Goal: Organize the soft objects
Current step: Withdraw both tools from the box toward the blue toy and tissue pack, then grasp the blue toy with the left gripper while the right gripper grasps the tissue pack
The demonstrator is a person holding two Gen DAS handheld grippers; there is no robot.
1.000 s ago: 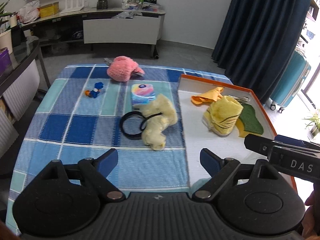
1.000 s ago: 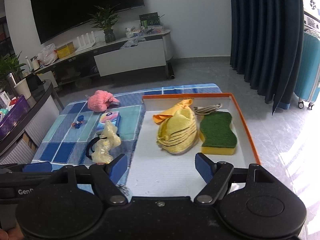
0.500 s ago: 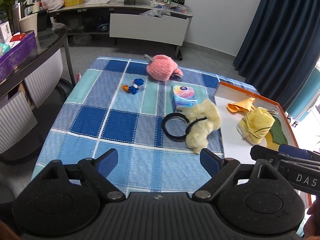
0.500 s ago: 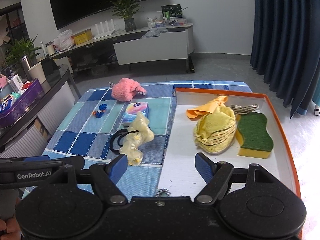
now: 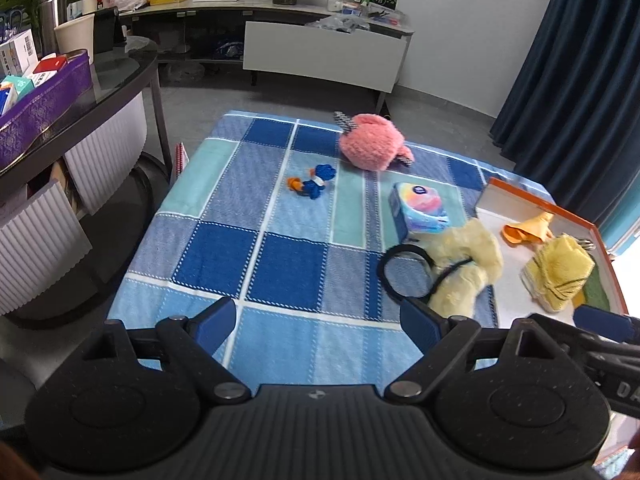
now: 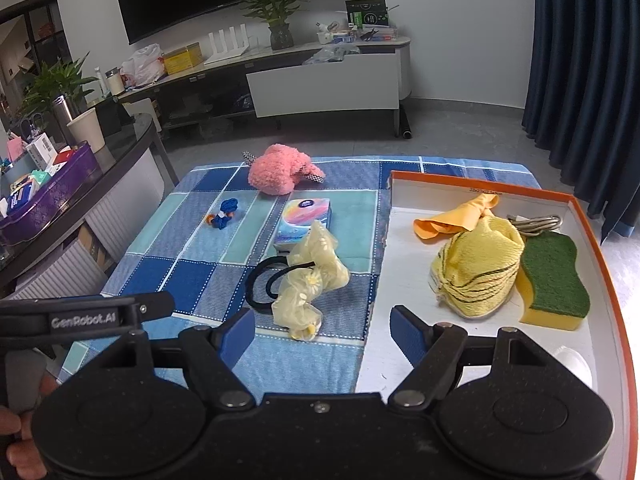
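Note:
A pink plush (image 5: pixel 372 147) (image 6: pixel 278 173) lies at the far end of the blue checked cloth (image 5: pixel 248 256). A small blue toy (image 5: pixel 312 182) (image 6: pixel 223 215), a tissue pack (image 5: pixel 420 206) (image 6: pixel 303 222) and a pale yellow scrunchie with a black hair band (image 5: pixel 460 268) (image 6: pixel 310 280) lie mid-table. The orange-rimmed white tray (image 6: pixel 608 280) (image 5: pixel 496 196) holds a yellow cloth (image 6: pixel 478 268), an orange cloth (image 6: pixel 456 218) and a green-yellow sponge (image 6: pixel 552 280). My left gripper (image 5: pixel 318 322) and right gripper (image 6: pixel 322 326) are both open and empty, above the near table edge.
A dark glass side table (image 5: pixel 80 92) with a purple box stands to the left. A TV bench (image 6: pixel 320 72) runs along the back wall, dark curtains (image 6: pixel 584 60) hang at the right. A grey cable (image 6: pixel 536 222) lies at the tray's far side.
Both grippers have swung to the left, away from the tray and toward the cloth with the loose items. Both stay open; nothing on the table has moved.

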